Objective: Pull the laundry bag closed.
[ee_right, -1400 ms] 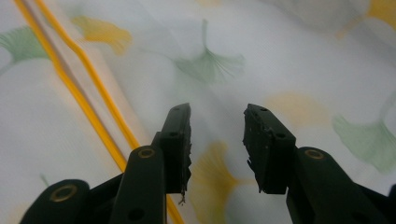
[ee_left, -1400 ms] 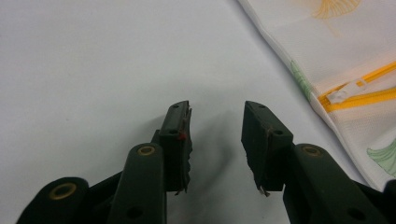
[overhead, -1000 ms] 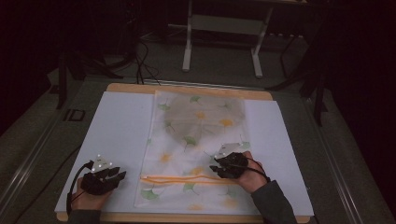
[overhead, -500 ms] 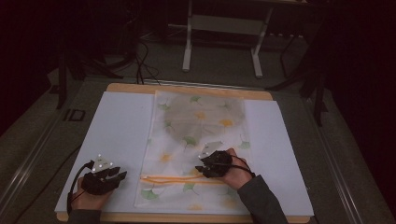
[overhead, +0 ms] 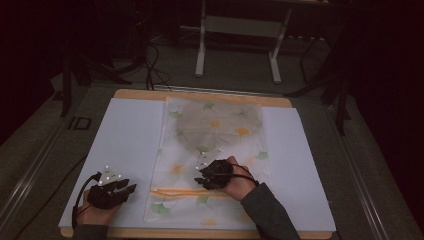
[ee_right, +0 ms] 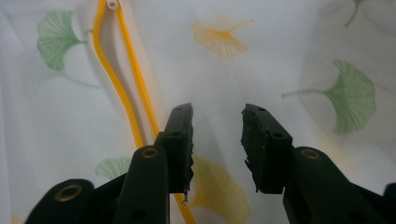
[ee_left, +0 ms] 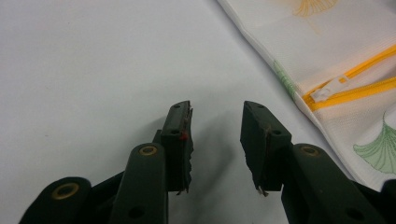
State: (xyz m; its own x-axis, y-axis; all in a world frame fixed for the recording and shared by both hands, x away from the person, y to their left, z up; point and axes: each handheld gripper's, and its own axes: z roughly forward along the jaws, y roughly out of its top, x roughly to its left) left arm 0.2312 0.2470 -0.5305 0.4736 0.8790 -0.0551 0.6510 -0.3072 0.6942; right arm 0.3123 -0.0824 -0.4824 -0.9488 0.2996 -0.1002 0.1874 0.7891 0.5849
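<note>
Table (overhead: 130, 125) w/ white cover sheet; a white mesh laundry bag (overhead: 215, 150) printed w/ green and yellow ginkgo leaves lies flat along the centre, long axis running away from the person. A grey garment (overhead: 220, 122) shows through the mesh in the far half of the bag. Orange zipper (overhead: 190, 192) runs crosswise near the bag's near end; in the right gripper view the two zipper tracks (ee_right: 122, 84) stand apart, i.e. zipper is open at that stretch. White zipper pull (ee_left: 328, 88) sits at the bag's left end, close to the bag edge, as seen in the left gripper view. Left gripper (overhead: 116, 186) is held low over the bare white sheet, just beside the bag's left edge, near the zipper end, not touching the bag; its jaws are spread w/ nothing between them (left gripper view (ee_left: 215, 130) confirms the gap over plain sheet). Right gripper (overhead: 205, 175) is over the bag approx. mid-width, just past the zipper line on the far side, pointing toward the person's left; jaws spread, no fabric pinched, mesh visible through the gap in the right gripper view (ee_right: 215, 135). Cannot tell if its jaw tips touch the mesh. Room beyond the table is dark; metal stand legs (overhead: 202, 45) are on the floor behind.
</note>
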